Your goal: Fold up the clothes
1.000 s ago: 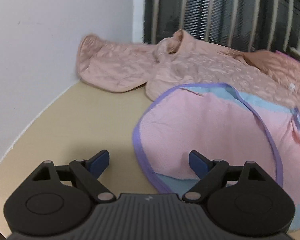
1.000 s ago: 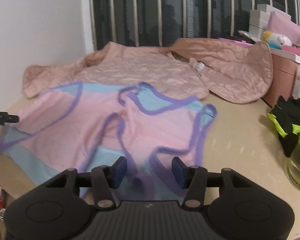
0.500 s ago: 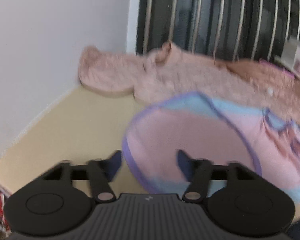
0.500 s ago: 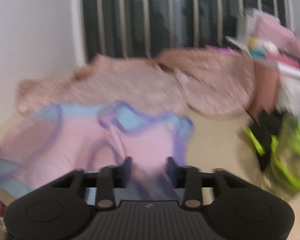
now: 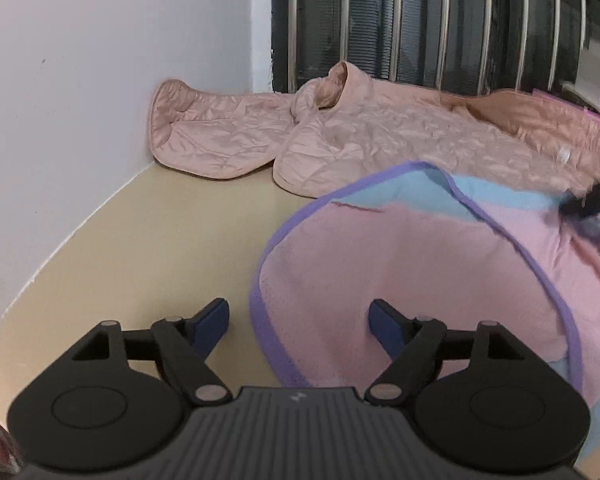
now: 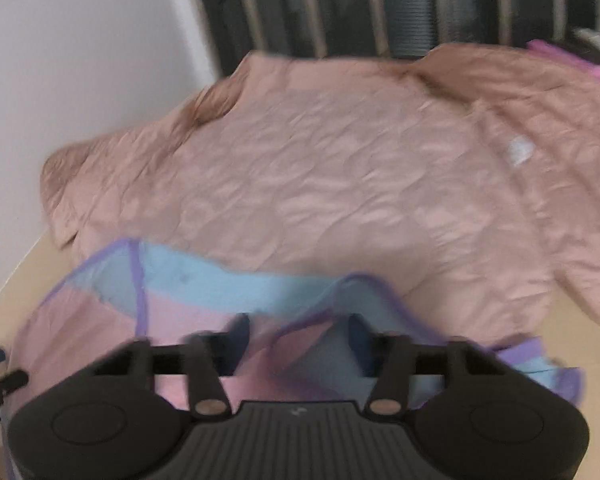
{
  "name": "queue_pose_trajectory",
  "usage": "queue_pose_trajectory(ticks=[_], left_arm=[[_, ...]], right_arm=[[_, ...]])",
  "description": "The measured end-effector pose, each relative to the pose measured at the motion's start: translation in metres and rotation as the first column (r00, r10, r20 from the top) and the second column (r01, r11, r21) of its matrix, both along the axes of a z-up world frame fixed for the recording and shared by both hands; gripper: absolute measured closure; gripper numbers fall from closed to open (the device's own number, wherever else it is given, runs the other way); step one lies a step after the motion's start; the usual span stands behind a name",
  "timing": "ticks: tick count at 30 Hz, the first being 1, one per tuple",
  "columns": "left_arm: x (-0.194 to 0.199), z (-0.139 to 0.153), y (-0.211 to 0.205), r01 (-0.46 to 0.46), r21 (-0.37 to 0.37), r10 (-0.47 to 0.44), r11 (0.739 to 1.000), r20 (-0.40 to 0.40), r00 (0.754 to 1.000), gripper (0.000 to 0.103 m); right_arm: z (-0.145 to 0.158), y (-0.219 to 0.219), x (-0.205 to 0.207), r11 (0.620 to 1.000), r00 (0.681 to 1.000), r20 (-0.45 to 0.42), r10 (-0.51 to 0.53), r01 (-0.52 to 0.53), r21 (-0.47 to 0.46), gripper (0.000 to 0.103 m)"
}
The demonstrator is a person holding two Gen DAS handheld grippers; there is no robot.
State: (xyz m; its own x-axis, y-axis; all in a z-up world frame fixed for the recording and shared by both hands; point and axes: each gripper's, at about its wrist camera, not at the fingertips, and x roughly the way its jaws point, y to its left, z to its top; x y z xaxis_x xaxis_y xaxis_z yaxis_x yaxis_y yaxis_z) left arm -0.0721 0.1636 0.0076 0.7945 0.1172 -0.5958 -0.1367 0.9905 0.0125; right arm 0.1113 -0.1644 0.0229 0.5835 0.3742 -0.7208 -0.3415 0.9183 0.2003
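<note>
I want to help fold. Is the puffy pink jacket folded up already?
Not yet. The jacket lies spread out by the wall, one sleeve stretched sideways, its front flap open.

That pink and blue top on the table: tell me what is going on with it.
A person works it with two tools as part of folding clothes. The pink and blue top lies spread on the tan table, its far edge over a quilted pink jacket. The left hand-held gripper straddles the top's purple-trimmed edge, jaws opening, nothing pinched. The right hand-held gripper is over the blue and purple trimmed part, jaws closing with fabric between them; blur hides whether they grip.
</note>
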Motion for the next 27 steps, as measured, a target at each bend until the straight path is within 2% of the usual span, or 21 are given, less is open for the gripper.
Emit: queue_pose_trajectory(ticks=[1,4,7,8,9,10,12,13,15,16,18,19,21,22,23,24,25,26,27], left_arm=[[-0.001,0.0,0.0,0.001,0.003,-0.001,1.0,-0.001,1.0,0.024],[-0.002,0.0,0.002,0.004,0.005,-0.004,1.0,0.005,1.0,0.022],[-0.003,-0.001,0.003,0.011,0.004,-0.011,1.0,0.011,1.0,0.022],[-0.004,-0.001,0.003,0.014,0.003,-0.014,1.0,0.011,1.0,0.021],[-0.004,0.0,0.004,0.012,0.002,-0.012,1.0,0.008,1.0,0.021],[-0.007,0.002,0.006,0.005,0.002,-0.005,1.0,0.009,1.0,0.021],[-0.016,0.009,0.007,0.007,-0.015,-0.007,1.0,0.025,1.0,0.021],[-0.026,0.016,0.007,0.045,-0.044,-0.043,0.998,0.054,0.998,0.021],[-0.045,0.026,-0.002,0.204,-0.088,-0.192,0.975,0.126,0.973,0.014],[-0.053,0.03,-0.009,0.288,-0.103,-0.271,0.952,0.157,0.95,0.005],[-0.059,0.031,-0.028,0.399,-0.11,-0.379,0.91,0.168,0.91,0.001],[-0.061,0.03,-0.038,0.447,-0.111,-0.427,0.887,0.165,0.889,0.001],[-0.056,0.021,-0.056,0.475,-0.091,-0.468,0.875,0.092,0.879,0.002],[-0.054,0.016,-0.061,0.476,-0.073,-0.473,0.877,0.058,0.879,0.006],[-0.053,0.013,-0.062,0.473,-0.06,-0.472,0.879,0.033,0.881,0.016],[-0.053,0.009,-0.062,0.469,-0.061,-0.47,0.881,0.012,0.883,0.022],[-0.055,0.008,-0.061,0.466,-0.065,-0.467,0.882,0.009,0.884,0.032],[-0.057,0.007,-0.06,0.463,-0.07,-0.464,0.884,0.007,0.886,0.045],[-0.059,0.006,-0.059,0.461,-0.069,-0.462,0.885,0.003,0.887,0.054]], right_arm=[[-0.001,0.001,0.001,1.0,1.0,0.011,-0.007,0.007,-0.015,0.101],[0.004,-0.009,0.007,0.994,0.992,0.084,-0.091,0.095,-0.051,0.101],[0.01,-0.027,0.005,0.99,0.987,0.074,-0.143,0.142,0.013,0.089],[0.014,-0.032,-0.002,0.99,0.987,0.079,-0.142,0.14,0.03,0.079],[0.02,-0.036,-0.019,0.993,0.987,0.109,-0.115,0.112,0.034,0.07],[0.027,-0.041,-0.036,0.996,0.986,0.139,-0.088,0.083,0.037,0.055],[0.039,-0.049,-0.072,0.999,0.98,0.199,-0.027,0.02,0.034,0.051],[0.043,-0.053,-0.094,1.0,0.973,0.229,0.021,-0.025,0.015,0.051],[0.041,-0.058,-0.135,0.991,0.957,0.26,0.131,-0.129,-0.025,0.05],[0.038,-0.059,-0.155,0.982,0.946,0.263,0.189,-0.182,-0.05,0.05],[0.025,-0.055,-0.188,0.958,0.924,0.253,0.285,-0.264,-0.114,0.05],[0.019,-0.052,-0.201,0.948,0.915,0.251,0.315,-0.289,-0.136,0.05],[0.01,-0.049,-0.217,0.942,0.914,0.237,0.329,-0.303,-0.143,0.05],[0.006,-0.049,-0.222,0.943,0.917,0.226,0.327,-0.303,-0.137,0.05],[0.002,-0.05,-0.224,0.947,0.924,0.212,0.317,-0.296,-0.124,0.051],[0.0,-0.052,-0.224,0.951,0.932,0.196,0.306,-0.29,-0.106,0.052],[-0.005,-0.053,-0.222,0.955,0.939,0.173,0.296,-0.286,-0.083,0.057],[-0.009,-0.054,-0.221,0.958,0.946,0.149,0.287,-0.28,-0.066,0.076],[-0.013,-0.056,-0.219,0.962,0.952,0.139,0.272,-0.265,-0.066,0.086]])
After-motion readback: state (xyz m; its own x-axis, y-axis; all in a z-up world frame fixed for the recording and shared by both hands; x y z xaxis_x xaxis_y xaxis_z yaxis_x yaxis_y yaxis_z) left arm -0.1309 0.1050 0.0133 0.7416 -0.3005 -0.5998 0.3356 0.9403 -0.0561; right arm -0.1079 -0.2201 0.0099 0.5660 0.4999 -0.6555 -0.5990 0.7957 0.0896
